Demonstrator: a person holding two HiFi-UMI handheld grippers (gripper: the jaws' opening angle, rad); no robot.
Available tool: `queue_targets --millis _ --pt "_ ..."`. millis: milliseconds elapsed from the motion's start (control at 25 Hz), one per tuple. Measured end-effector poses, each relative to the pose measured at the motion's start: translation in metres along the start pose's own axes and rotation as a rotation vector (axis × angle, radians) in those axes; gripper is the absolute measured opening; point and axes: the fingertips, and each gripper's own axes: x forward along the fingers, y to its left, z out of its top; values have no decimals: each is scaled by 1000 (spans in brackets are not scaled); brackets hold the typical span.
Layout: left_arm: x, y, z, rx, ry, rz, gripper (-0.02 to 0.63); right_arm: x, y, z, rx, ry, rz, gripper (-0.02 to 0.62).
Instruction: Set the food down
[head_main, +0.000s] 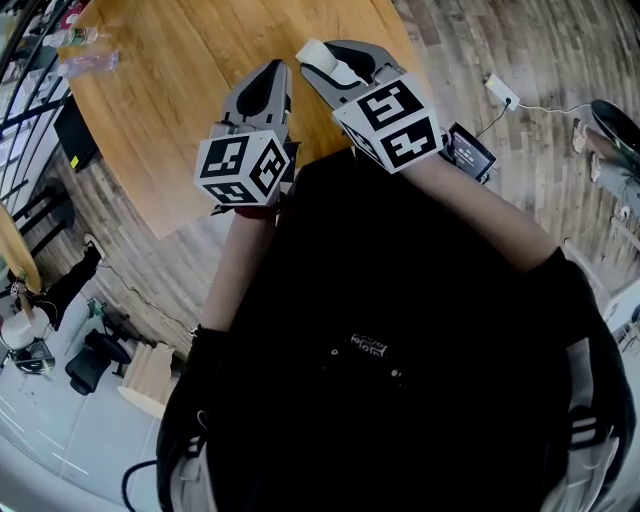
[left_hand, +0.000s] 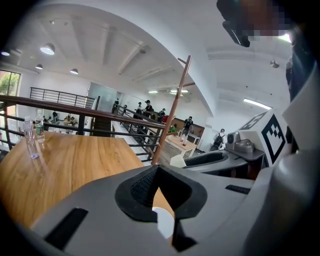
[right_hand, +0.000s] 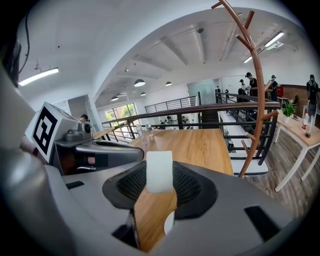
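The right gripper has its jaws set fairly wide and clamped on a small white rectangular block, the food in this task, pinched right out at the tips with its upper part standing proud of the black ribbed pads. It hangs over the round light-wood table and looks clear of the surface, so that is where the trouble could start: let go from up there and a light block is likely to bounce or topple on bare wood. With so little of it gripped, a tilt of the wrist could lever it out early. The left gripper rides just beside the right one, jaws meeting at the tips with nothing between them, and the two bodies are close enough that a sideways nudge could jog the loaded hand. Both sit over the near side of the table, so a short placement risks the rim. The clear plastic bottles stand well apart at the far edge and look like no threat
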Motion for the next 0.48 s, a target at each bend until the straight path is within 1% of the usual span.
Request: queue_targets --millis 320,480 --pt "5 -2 -23 -13 43 -1 6 10 -6 -24 43 38 10 170" --pt "6 -2 -35 -33 72 1 6 17 -5 -38 75 62 18 170"
